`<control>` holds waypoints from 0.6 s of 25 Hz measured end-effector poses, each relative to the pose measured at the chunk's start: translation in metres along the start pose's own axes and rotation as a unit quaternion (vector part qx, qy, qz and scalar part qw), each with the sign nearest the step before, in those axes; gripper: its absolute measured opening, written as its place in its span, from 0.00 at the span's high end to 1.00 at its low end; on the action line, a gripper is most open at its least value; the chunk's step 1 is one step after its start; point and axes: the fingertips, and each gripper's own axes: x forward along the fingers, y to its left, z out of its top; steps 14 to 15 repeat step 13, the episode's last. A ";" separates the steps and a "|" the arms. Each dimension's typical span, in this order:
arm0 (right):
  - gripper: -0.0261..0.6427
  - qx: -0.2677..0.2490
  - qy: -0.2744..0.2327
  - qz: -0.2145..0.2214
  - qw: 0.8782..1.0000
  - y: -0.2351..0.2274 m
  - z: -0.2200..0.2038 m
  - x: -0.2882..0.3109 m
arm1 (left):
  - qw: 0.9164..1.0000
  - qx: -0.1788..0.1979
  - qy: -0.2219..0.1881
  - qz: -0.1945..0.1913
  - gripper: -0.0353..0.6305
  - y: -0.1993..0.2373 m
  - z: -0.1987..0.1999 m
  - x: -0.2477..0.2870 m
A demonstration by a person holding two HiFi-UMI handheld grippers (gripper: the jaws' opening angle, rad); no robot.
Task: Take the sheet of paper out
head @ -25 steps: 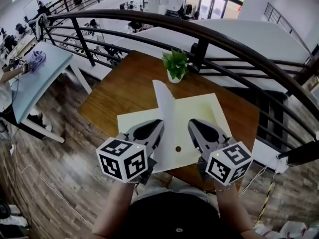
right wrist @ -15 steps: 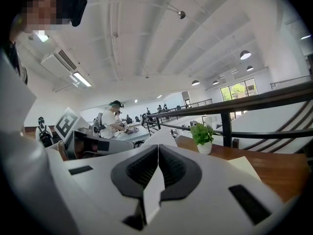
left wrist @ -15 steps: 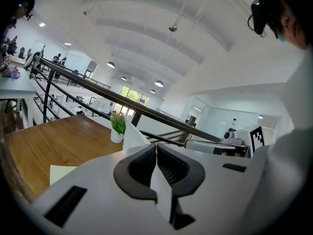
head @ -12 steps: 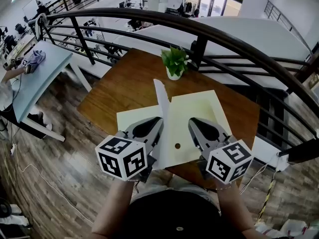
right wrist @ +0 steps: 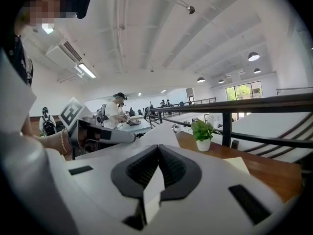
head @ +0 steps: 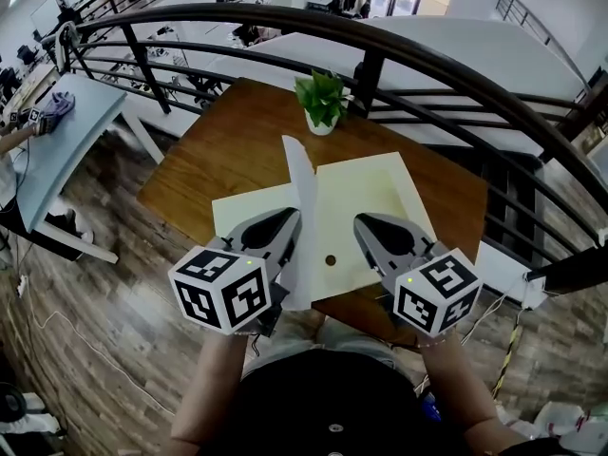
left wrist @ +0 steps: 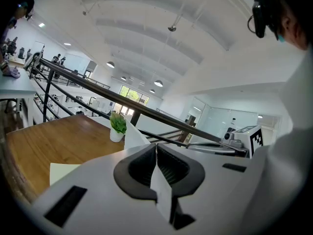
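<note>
A white sheet of paper (head: 297, 188) stands on edge above the wooden table (head: 218, 155), rising out of a pale yellow folder (head: 366, 193) that lies open there. My left gripper (head: 290, 217) is shut on the sheet's near left part. In the left gripper view the white paper (left wrist: 161, 192) is pinched between the closed jaws of the left gripper (left wrist: 156, 150). My right gripper (head: 361, 222) sits over the folder's right half, shut on a thin cream edge (right wrist: 151, 192). That edge runs between the jaws of the right gripper (right wrist: 158, 151) and looks like the folder's.
A small potted plant (head: 320, 103) stands at the table's far edge, in front of a dark curved railing (head: 446, 74). A dark round spot (head: 330, 259) marks the folder near me. A light blue table (head: 57, 145) is at the far left.
Both grippers keep their hold. The head view has shifted slightly, and the white sheet now shows more edge-on between the two grippers.
</note>
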 end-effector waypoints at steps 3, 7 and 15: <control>0.92 -0.016 0.008 0.003 1.000 -0.001 0.000 -0.005 | 1.000 0.001 -0.003 -0.002 0.91 -0.003 0.000 -0.001; 0.92 -0.026 0.011 -0.002 1.000 -0.010 0.003 -0.010 | 1.000 -0.008 -0.008 -0.003 0.91 -0.004 -0.001 0.000; 0.92 -0.034 0.015 0.005 0.999 -0.015 0.004 -0.011 | 1.000 -0.008 -0.019 0.000 0.91 -0.006 0.000 0.003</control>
